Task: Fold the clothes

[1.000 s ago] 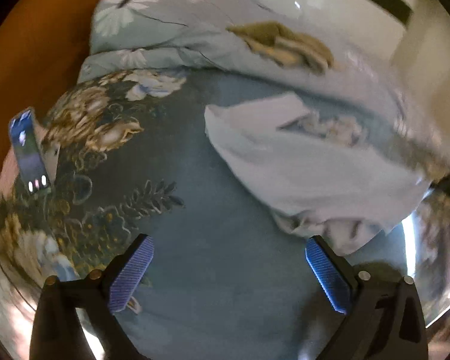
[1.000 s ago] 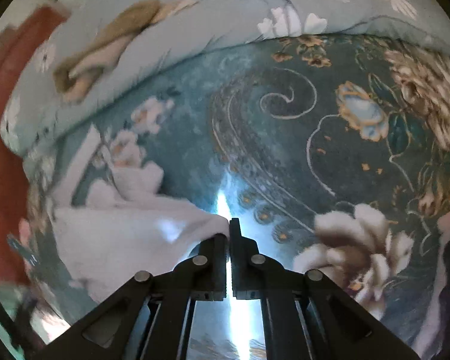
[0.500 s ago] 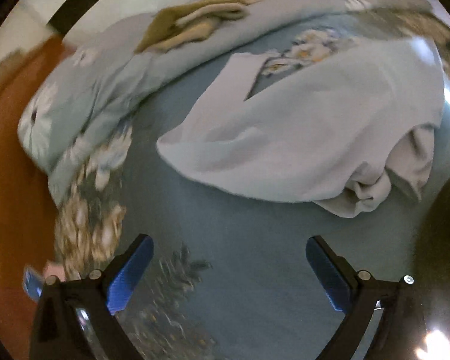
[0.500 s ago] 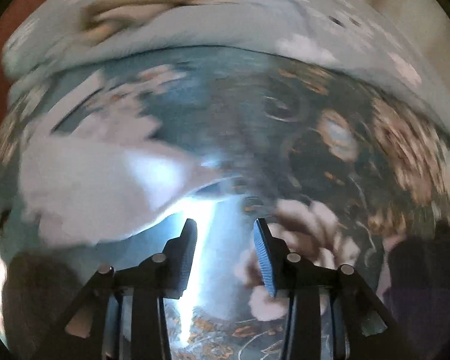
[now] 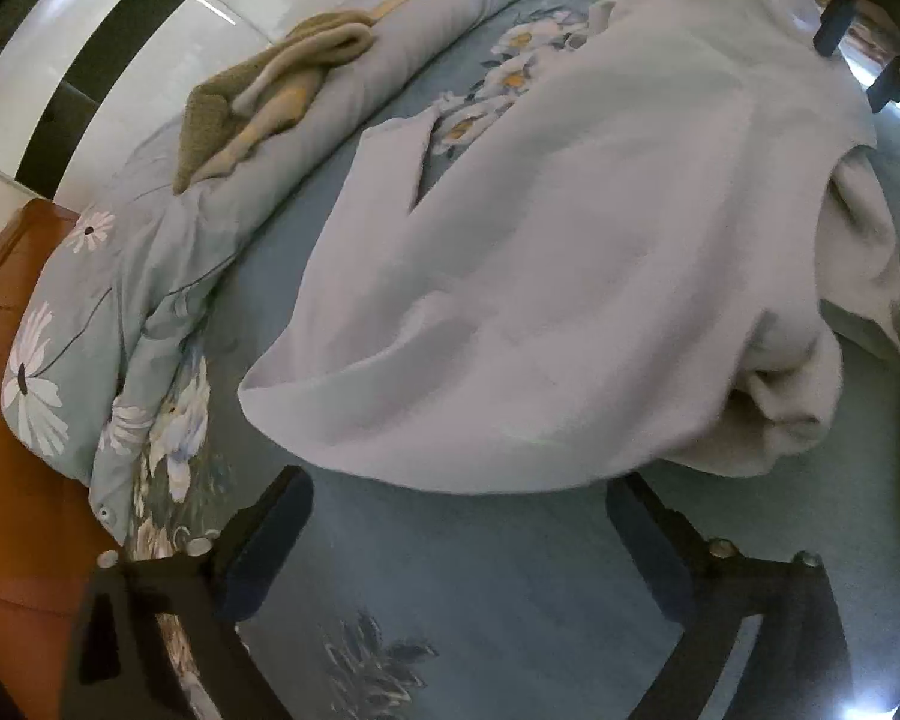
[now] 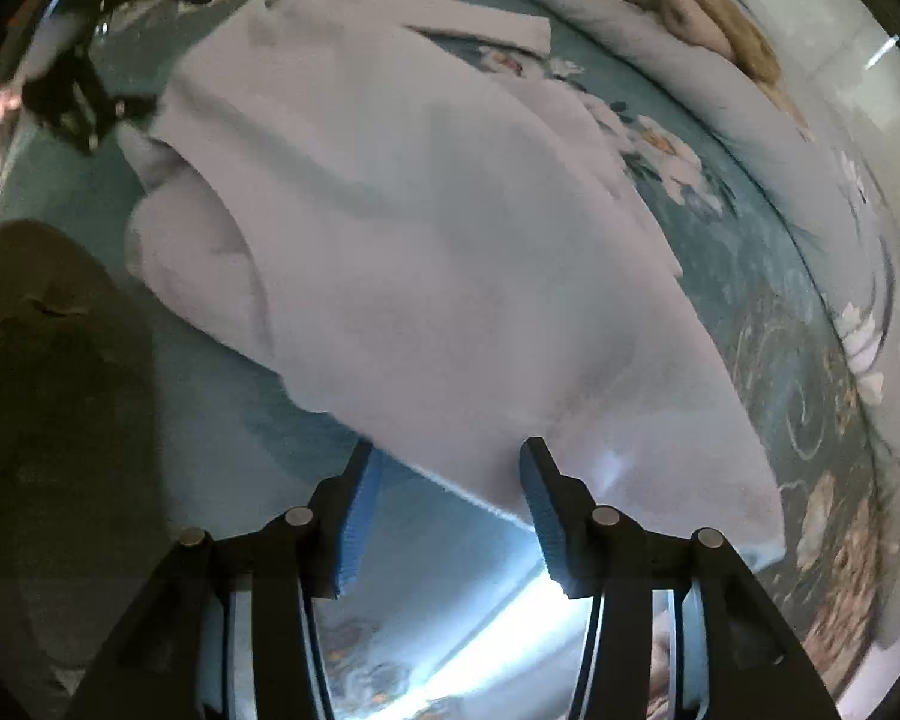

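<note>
Pale lilac-white garment (image 5: 570, 276) lay spread on the teal floral bedsheet (image 5: 480, 588), one end bunched into folds. Left gripper (image 5: 459, 531) was spread wide, empty, fingers just short of the garment's near hem. Right gripper (image 6: 444, 483) was parted, holding nothing, its fingers either side of the garment's edge. Tan towel (image 5: 270, 84) lay on the rolled duvet (image 5: 150, 276) beyond.

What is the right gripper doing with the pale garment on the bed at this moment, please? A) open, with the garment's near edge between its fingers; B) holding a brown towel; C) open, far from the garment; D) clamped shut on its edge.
A: the right gripper stands open, its blue pads apart, with the near edge of the pale garment lying between them, not pinched.
</note>
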A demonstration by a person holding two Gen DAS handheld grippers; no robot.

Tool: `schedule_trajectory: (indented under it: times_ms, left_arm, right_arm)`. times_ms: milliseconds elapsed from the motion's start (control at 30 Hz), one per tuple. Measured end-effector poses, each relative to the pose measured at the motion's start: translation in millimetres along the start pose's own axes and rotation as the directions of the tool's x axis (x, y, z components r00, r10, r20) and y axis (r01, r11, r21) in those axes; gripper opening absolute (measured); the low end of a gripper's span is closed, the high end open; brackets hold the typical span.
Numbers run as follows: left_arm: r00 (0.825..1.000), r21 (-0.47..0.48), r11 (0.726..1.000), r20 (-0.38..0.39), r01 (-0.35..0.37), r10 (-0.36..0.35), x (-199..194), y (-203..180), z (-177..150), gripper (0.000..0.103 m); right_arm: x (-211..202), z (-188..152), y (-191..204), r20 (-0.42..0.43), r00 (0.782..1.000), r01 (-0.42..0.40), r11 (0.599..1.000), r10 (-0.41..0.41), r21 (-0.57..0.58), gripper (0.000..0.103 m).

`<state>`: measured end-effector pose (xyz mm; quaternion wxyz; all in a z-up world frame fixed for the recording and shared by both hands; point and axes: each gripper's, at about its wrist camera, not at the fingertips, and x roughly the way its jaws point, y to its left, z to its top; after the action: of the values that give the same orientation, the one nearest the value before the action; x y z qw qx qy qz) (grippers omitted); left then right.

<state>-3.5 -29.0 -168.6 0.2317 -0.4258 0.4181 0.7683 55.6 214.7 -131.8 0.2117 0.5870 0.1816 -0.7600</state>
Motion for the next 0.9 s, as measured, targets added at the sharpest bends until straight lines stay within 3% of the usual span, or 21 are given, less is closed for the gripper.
schedule_trajectory:
  times_ms: [67, 200, 267, 433, 600, 767, 800, 900]
  left_arm:
    - [1.000, -0.003, 1.000, -0.002, 0.018, -0.018, 3.2, 5.5, 3.3, 0.087]
    - [0.997, -0.060, 0.995, 0.001, 0.081, -0.081, 4.0, 23.7, 10.6, 0.077]
    - [0.994, -0.107, 0.988, 0.007, 0.110, -0.110, 4.8, 35.2, 15.7, 0.074]
    - [0.987, -0.205, 0.965, 0.023, 0.161, -0.160, 5.5, 57.0, 27.7, 0.059]
    - [0.980, -0.199, 0.960, 0.022, 0.197, -0.197, 2.2, 55.8, 33.4, 0.059]
    - [0.969, -0.201, 0.949, -0.008, 0.241, -0.248, 12.2, 49.4, 32.7, 0.059]
    - [0.968, -0.204, 0.948, -0.012, 0.243, -0.250, 13.8, 48.5, 32.6, 0.056]
    - [0.968, -0.208, 0.949, -0.029, 0.237, -0.248, 18.3, 47.2, 32.6, 0.033]
  right_arm:
    - [-1.0, 5.5, -8.9, 0.012, 1.000, -0.005, 0.999, 0.005, 0.039, 0.045]
    - [-3.1, 16.5, -26.7, 0.037, 0.999, -0.017, 0.993, 0.012, 0.115, 0.008]
    - [-4.2, 22.0, -35.6, 0.050, 0.999, -0.023, 0.988, 0.015, 0.153, 0.005]
    - [-28.2, 51.3, -84.1, 0.177, 0.983, -0.099, 0.941, 0.042, 0.325, 0.003]
    - [-34.8, 74.6, -109.0, 0.219, 0.975, -0.119, 0.901, 0.028, 0.417, 0.003]
    - [-25.4, 88.8, -114.4, 0.209, 0.977, -0.127, 0.885, 0.034, 0.448, 0.003]
    - [-23.5, 89.5, -115.0, 0.207, 0.978, -0.127, 0.883, 0.034, 0.453, 0.003]
    - [-25.5, 87.5, -116.0, 0.213, 0.976, -0.138, 0.875, 0.041, 0.465, 0.003]
